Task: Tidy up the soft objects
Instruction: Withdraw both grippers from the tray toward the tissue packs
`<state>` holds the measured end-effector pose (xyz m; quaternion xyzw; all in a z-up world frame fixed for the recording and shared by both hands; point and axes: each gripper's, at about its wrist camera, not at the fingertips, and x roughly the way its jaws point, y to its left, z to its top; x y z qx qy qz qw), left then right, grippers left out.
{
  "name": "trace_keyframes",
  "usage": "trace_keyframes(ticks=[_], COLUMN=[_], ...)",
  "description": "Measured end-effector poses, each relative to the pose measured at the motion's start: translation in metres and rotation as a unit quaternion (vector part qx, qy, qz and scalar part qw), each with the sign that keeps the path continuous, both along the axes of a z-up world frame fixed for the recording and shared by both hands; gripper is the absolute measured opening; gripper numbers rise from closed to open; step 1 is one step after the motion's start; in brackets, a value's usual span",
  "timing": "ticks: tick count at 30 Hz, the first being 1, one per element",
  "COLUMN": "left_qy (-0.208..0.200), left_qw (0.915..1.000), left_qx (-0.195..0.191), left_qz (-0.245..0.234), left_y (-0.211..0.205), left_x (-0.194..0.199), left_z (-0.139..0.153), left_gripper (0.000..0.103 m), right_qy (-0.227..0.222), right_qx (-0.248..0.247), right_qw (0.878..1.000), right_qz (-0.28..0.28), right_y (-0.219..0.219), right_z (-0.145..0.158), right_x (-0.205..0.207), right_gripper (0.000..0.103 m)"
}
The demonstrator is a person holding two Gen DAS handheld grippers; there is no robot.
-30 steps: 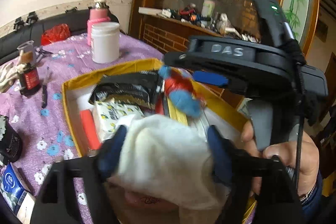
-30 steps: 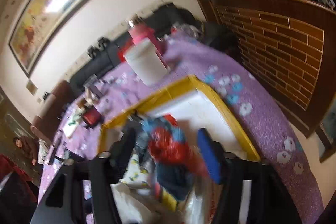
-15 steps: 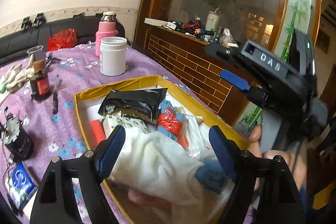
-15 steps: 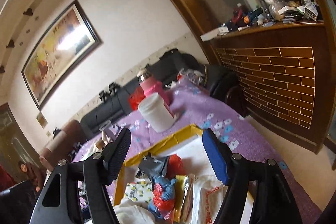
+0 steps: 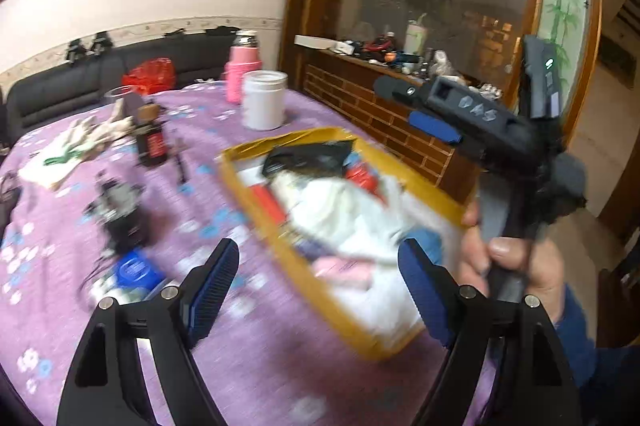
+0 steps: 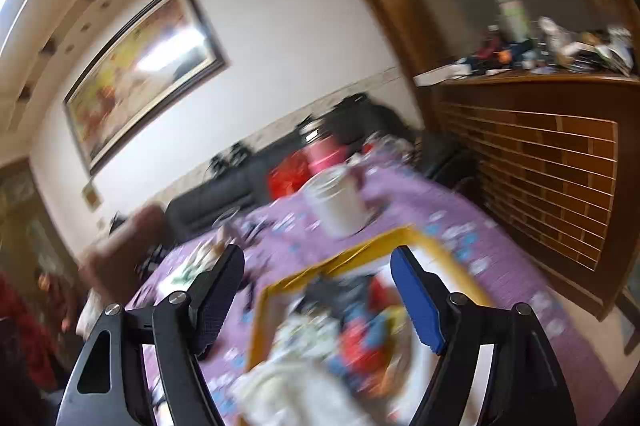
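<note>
A yellow-rimmed box (image 5: 280, 140) lies on the purple flowered tablecloth (image 5: 280, 366). In it are a white cloth (image 5: 340, 210), a black packet (image 5: 308, 156) and a red and blue soft toy (image 6: 360, 338). My left gripper (image 5: 318, 266) hovers open above the box's near corner, nothing between its pads. My right gripper (image 6: 316, 262) is above and behind the box (image 6: 360, 250); its jaws are opening and hold nothing. In the left wrist view a hand (image 5: 508, 266) holds the right gripper (image 5: 436, 126) up at the right of the box.
Beyond the box stand a white jar (image 5: 264, 100) and a pink flask (image 5: 242, 70). Left of it are a dark bottle (image 5: 151, 140), gloves (image 5: 92, 134), a black gadget (image 5: 120, 210) and a blue packet (image 5: 136, 272). A brick-faced counter (image 5: 380, 114) borders the table's right side.
The white cloth that sat between my left pads now lies in the box; the left gripper drew back and up. The right gripper released the toy, rose away and widened.
</note>
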<state>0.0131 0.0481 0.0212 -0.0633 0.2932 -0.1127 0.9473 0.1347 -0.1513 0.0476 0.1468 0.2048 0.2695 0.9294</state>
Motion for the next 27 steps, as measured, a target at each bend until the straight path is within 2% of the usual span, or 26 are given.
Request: trace_keyframes(ticks=[3,6,10,13,15,17,19,24,25,26,27], left_qy=[0.011,0.011,0.025,0.035,0.039,0.039,0.038,0.045,0.049,0.05,0.049], left_qw=[0.9998,0.999,0.9941,0.9889,0.9859,0.984,0.9828,0.9815,0.9813,0.9816,0.9818], left_qx=[-0.006,-0.009,-0.021,-0.053,-0.058,-0.064,-0.064,-0.067,-0.077,-0.083,-0.086], left_qz=[0.017,0.042,0.103,0.135,0.152,0.162,0.169,0.174,0.169,0.165,0.162], left_y=[0.029,0.056,0.107,0.141,0.155,0.167,0.173,0.182,0.186,0.187,0.189], left_x=[-0.019,-0.038,-0.07,-0.086,-0.094,-0.102,-0.107,-0.112,-0.115,-0.118,-0.119], left_z=[-0.009,-0.017,-0.035,-0.045,-0.05,-0.054,-0.057,-0.064,-0.066,-0.066,-0.066], left_gripper=[0.081,0.081,0.081,0.081,0.081,0.081,0.081,0.081,0.081,0.081,0.081], right_qy=[0.025,0.055,0.121,0.176,0.219,0.232,0.235,0.259,0.265,0.28,0.297], right_qx=[-0.009,-0.027,-0.049,-0.082,-0.106,-0.115,-0.153,-0.126,-0.12,-0.102,-0.072], right_qw=[0.998,0.99,0.968,0.955,0.943,0.94,0.937,0.924,0.919,0.906,0.886], right_qz=[0.063,0.128,0.214,0.225,0.226,0.223,0.208,0.251,0.268,0.301,0.349], right_y=[0.039,0.082,0.132,0.164,0.181,0.192,0.203,0.211,0.214,0.219,0.224], right_z=[-0.004,-0.01,-0.03,-0.058,-0.079,-0.092,-0.102,-0.119,-0.117,-0.119,-0.119], right_x=[-0.016,-0.025,-0.028,-0.022,-0.016,-0.012,-0.01,-0.018,-0.021,-0.029,-0.039], right_gripper=[0.08,0.08,0.08,0.08,0.08,0.08,0.08,0.081,0.081,0.082,0.082])
